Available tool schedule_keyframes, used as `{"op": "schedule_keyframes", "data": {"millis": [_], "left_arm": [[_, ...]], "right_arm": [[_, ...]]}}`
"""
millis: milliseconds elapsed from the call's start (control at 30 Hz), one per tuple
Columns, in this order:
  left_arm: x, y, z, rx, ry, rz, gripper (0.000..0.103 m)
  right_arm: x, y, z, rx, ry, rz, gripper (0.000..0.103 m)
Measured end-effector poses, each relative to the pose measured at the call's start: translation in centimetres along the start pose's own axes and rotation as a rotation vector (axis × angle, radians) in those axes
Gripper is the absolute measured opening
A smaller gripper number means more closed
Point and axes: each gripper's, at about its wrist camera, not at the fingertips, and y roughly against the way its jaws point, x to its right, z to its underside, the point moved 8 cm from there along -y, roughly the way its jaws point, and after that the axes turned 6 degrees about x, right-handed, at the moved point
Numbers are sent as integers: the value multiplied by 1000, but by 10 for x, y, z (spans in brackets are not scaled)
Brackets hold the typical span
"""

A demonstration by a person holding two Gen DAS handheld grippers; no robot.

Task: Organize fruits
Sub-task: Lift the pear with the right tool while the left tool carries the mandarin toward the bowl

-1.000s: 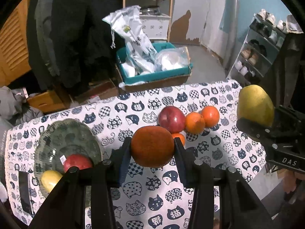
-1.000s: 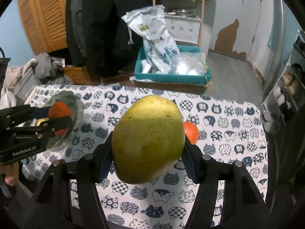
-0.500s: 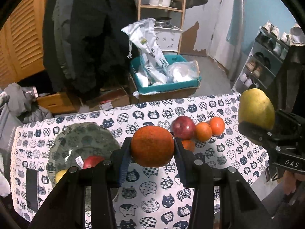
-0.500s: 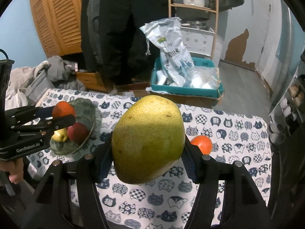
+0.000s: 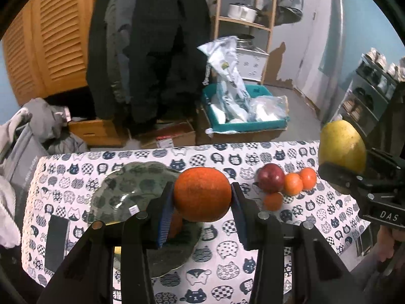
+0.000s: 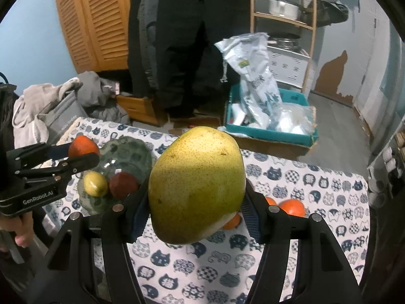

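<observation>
Cat-print tablecloth [image 6: 316, 185], right fingers [image 6: 249, 214] pinching tilted pear [image 6: 197, 185], left fingers [image 5: 165, 209] pinching orange [image 5: 202, 193]

Table under a white cloth [image 5: 227, 250] printed with dark blue cat faces, some checked, some solid. Cloth hangs over the far edge.

On the cloth, left side: a dark green glass plate [image 5: 131, 185] with a wavy rim. Just beside the plate, nearer the left edge, a flat black rectangular object [image 5: 57, 243]; cannot tell what it is.

Right side, well apart from the plate: a cluster of fruit resting directly on the cloth. One dark red apple [image 5: 270, 177], with two oranges [image 5: 293, 184] [image 5: 307, 175] in a row to its right, touching. A third, smaller orange [image 5: 272, 201] sits in front of the apple.
</observation>
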Motion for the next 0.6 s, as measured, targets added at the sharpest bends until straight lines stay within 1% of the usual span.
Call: {"op": "schedule_keyframes", "data": {"millis": [233,600], "left_arm": [[-42,2,2,8,47,-62,44],[-107,-3,12,-7,134,-139,44]], "right_arm": [[-32,-21,-13,-11,25,-44,63],[-84,-58,-26,-48,49,-113,63]]}}
